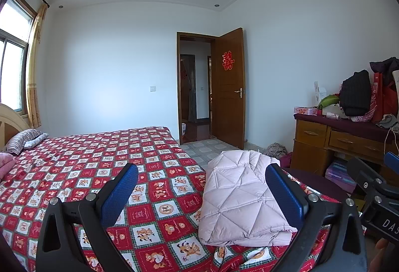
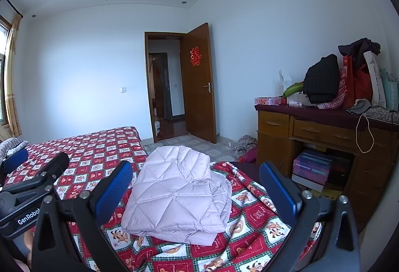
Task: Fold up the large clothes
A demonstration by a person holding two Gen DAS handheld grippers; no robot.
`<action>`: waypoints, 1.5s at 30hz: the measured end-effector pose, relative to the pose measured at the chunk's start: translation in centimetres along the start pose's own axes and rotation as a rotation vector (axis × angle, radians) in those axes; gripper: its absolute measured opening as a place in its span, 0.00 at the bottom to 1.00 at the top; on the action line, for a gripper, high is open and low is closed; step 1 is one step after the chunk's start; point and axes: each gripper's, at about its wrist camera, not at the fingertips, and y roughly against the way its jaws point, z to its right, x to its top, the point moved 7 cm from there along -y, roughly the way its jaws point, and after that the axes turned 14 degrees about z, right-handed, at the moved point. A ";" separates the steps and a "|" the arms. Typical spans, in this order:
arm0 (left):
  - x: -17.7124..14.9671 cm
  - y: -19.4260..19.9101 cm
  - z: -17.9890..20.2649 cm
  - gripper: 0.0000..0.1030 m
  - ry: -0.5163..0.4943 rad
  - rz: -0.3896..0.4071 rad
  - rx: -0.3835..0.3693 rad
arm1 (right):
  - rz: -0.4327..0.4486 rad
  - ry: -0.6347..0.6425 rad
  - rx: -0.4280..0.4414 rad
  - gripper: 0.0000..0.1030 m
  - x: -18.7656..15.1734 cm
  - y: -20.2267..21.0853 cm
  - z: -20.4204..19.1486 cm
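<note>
Coat: the big pale pink puffy coat (image 2: pixel 178 193) lies folded up in a neat bundle near the corner of the bed.
Bed: the bed cover (image 1: pixel 99 160) is red and white squares with little cartoon animals on it. The coat rests on top of it.
Left gripper: the left gripper (image 1: pixel 202 187) is held above the bed with its two blue fingers (image 1: pixel 119 194) spread wide. It holds nothing. The coat sits just in front, more to its right side.
Right gripper: the right gripper (image 2: pixel 195 187) also has its fingers spread wide and holds nothing. The coat lies right in front of it, between the two fingers in its view.
Pillow: a striped pillow (image 1: pixel 21 140) lies at the far end of the bed.
Door: a brown door (image 2: pixel 198 82) stands open.
Desk: a wooden desk (image 2: pixel 324 137) by the wall has clothes and bags piled on top.
</note>
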 end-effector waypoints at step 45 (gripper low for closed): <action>-1.1 -1.4 -1.1 0.99 -0.015 -0.050 0.037 | -0.016 -0.009 -0.020 1.00 -0.2 0.7 0.0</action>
